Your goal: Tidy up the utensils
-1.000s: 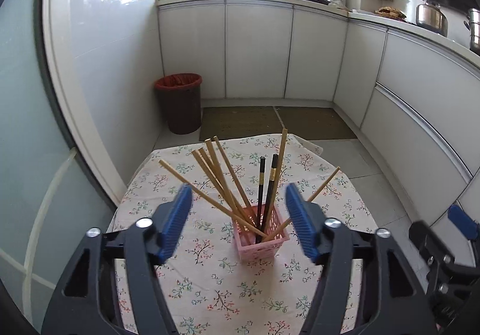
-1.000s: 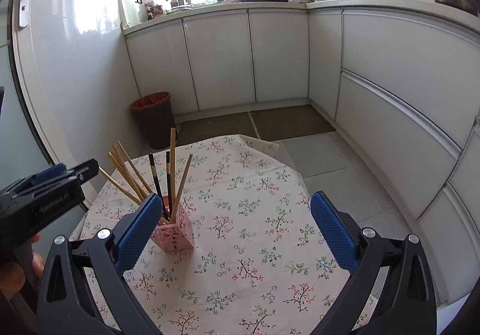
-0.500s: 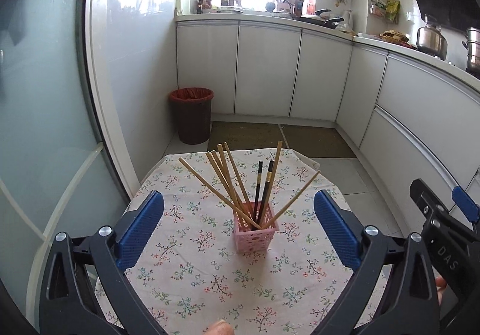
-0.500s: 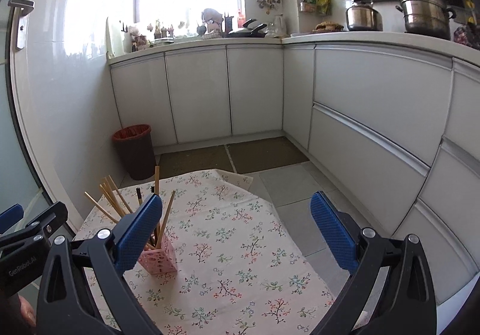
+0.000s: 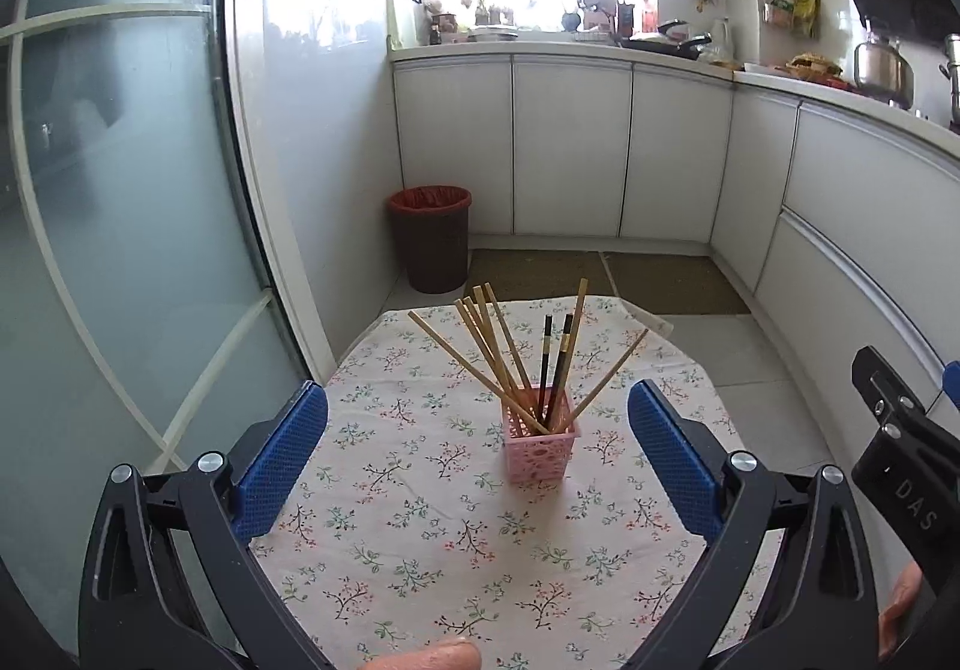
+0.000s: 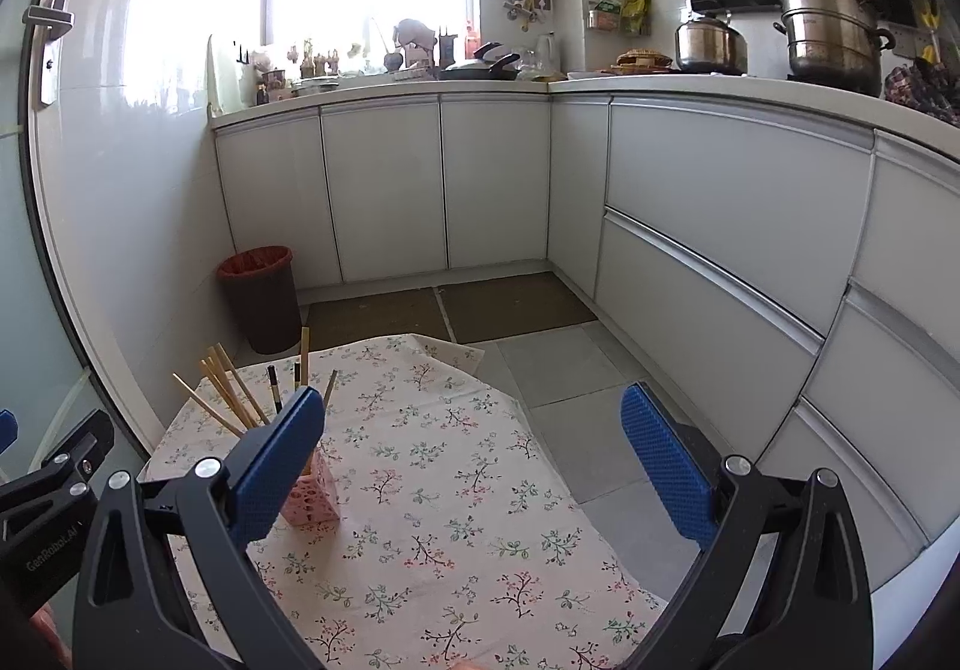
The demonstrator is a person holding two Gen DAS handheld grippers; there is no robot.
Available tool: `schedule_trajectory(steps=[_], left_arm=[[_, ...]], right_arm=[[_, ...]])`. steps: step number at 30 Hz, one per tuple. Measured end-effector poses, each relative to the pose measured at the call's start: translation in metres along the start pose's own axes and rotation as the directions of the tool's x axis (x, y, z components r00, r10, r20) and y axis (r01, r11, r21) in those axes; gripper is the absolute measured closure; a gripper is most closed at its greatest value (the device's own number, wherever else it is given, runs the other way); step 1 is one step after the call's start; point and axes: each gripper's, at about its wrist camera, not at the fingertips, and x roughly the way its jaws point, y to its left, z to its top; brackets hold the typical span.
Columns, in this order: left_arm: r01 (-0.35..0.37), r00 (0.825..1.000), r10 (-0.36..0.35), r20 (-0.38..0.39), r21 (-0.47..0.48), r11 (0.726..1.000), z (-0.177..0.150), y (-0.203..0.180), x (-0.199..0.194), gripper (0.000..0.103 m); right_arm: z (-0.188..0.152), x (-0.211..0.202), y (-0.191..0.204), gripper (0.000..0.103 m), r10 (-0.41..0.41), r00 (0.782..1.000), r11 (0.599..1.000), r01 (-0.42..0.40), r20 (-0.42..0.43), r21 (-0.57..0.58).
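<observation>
A pink basket (image 5: pixel 541 449) stands upright on the floral tablecloth (image 5: pixel 420 526). It holds several wooden chopsticks (image 5: pixel 489 346) and two black ones (image 5: pixel 555 364), all fanned out. My left gripper (image 5: pixel 477 460) is open and empty, held back from the basket. My right gripper (image 6: pixel 474 466) is open and empty, to the right of the basket (image 6: pixel 312 496), whose left part is hidden behind my left finger (image 6: pixel 276 466). The chopsticks (image 6: pixel 234 394) rise above that finger.
The small table with the tablecloth (image 6: pixel 456 514) stands by a glass door (image 5: pixel 120 250). A red bin (image 5: pixel 429 238) stands on the floor beyond it. White kitchen cabinets (image 6: pixel 720 226) run along the back and right, with pots (image 6: pixel 831 34) on the counter.
Both grippers have pulled back and up from the table. My left gripper has opened wider and the basket now looks smaller and farther away.
</observation>
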Motion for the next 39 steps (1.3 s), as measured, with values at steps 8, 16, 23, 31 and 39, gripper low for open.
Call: schedule_trajectory(steps=[8, 16, 23, 31, 39], left_arm=[[0.008, 1.000, -0.008, 0.027, -0.014, 1.000, 0.004, -0.001, -0.020, 0.007], [0.008, 1.000, -0.007, 0.029, -0.016, 1.000, 0.003, -0.002, -0.023, 0.007], [0.013, 0.999, -0.012, 0.032, -0.017, 1.000, 0.002, -0.001, -0.025, 0.007], [0.014, 0.999, -0.014, 0.035, -0.021, 1.000, 0.001, 0.001, -0.026, 0.007], [0.015, 0.999, -0.015, 0.033, -0.021, 1.000, 0.001, 0.002, -0.026, 0.007]], right_arm=[[0.000, -0.008, -0.003, 0.007, 0.006, 1.000, 1.000, -0.006, -0.019, -0.009], [-0.001, -0.009, -0.004, 0.007, 0.013, 0.999, 1.000, -0.013, -0.040, -0.007], [-0.001, -0.010, -0.004, 0.007, 0.016, 0.999, 1.000, -0.016, -0.037, -0.009], [0.001, -0.013, -0.004, 0.007, 0.021, 0.999, 1.000, -0.021, -0.035, -0.009], [0.001, -0.014, -0.004, 0.007, 0.021, 0.999, 1.000, -0.022, -0.038, -0.008]])
